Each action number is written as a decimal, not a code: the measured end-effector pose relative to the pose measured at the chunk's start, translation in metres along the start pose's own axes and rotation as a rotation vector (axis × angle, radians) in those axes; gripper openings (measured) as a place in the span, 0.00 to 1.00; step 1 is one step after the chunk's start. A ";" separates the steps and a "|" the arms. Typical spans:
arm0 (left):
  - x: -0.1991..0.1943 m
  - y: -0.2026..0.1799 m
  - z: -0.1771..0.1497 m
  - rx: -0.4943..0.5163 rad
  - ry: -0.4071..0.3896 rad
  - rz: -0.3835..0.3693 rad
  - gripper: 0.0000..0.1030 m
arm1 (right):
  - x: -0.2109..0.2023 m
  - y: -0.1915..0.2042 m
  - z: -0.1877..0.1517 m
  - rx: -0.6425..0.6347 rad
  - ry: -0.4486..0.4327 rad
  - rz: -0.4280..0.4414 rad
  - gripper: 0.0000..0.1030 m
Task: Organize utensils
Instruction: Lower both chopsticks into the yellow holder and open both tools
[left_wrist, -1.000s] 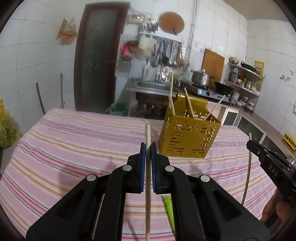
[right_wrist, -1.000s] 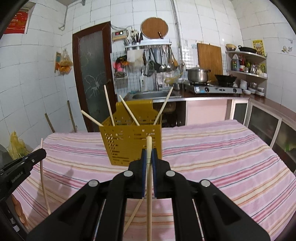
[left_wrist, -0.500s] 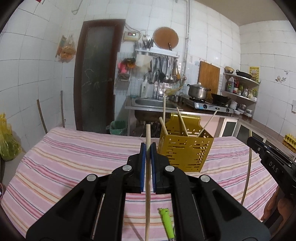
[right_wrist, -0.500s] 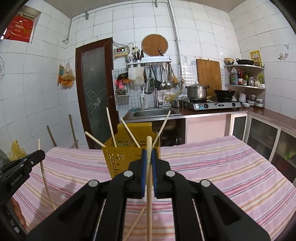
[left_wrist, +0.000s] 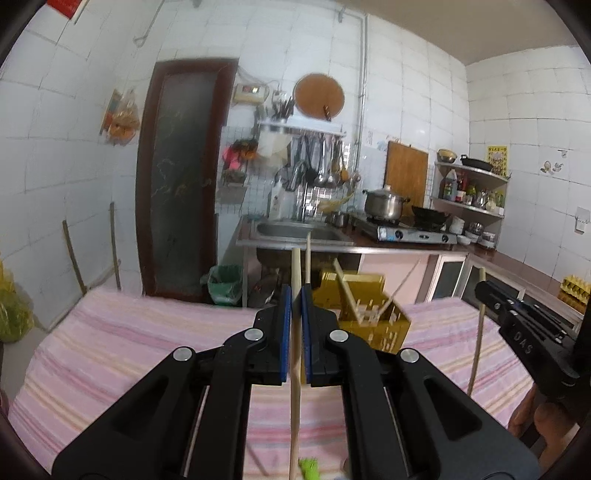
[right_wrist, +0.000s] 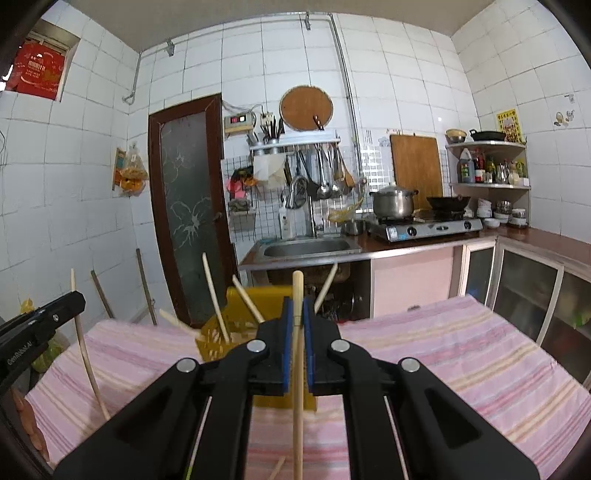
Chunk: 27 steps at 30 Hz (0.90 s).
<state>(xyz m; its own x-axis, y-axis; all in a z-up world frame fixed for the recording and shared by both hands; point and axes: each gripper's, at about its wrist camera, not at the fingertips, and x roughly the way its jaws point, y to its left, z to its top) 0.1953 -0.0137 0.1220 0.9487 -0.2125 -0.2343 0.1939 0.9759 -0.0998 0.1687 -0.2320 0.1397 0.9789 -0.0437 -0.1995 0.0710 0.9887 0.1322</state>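
My left gripper (left_wrist: 295, 295) is shut on a wooden chopstick (left_wrist: 294, 398) held upright above the table. My right gripper (right_wrist: 297, 306) is shut on another wooden chopstick (right_wrist: 297, 406), also upright. A yellow perforated utensil holder (left_wrist: 369, 325) stands on the striped tablecloth, just right of and beyond the left gripper; it holds several chopsticks. In the right wrist view the holder (right_wrist: 221, 336) sits just behind and left of the right gripper. The right gripper shows at the right edge of the left wrist view (left_wrist: 524, 332). The left gripper shows at the left edge of the right wrist view (right_wrist: 40, 328).
The table has a pink striped cloth (left_wrist: 129, 343). A green utensil (left_wrist: 308, 470) lies on it below the left gripper. A loose chopstick (right_wrist: 277, 469) lies near the front edge. A sink (right_wrist: 306, 247), stove (right_wrist: 424, 225) and cabinets stand beyond the table.
Both grippers have risen and tilted upward with their chopsticks. The yellow holder now sits lower in both views and more of the wall shows.
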 end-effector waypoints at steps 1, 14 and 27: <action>0.002 -0.003 0.007 0.001 -0.012 -0.005 0.04 | 0.003 -0.001 0.008 0.002 -0.015 0.001 0.06; 0.084 -0.041 0.109 -0.012 -0.210 -0.035 0.04 | 0.075 0.002 0.101 0.047 -0.216 0.018 0.06; 0.194 -0.031 0.040 -0.047 -0.042 0.012 0.04 | 0.158 -0.006 0.038 0.011 -0.171 0.026 0.06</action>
<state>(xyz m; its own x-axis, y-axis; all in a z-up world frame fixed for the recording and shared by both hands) 0.3834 -0.0831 0.1185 0.9607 -0.1976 -0.1952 0.1716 0.9748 -0.1425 0.3301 -0.2501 0.1448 0.9987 -0.0428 -0.0281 0.0465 0.9882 0.1461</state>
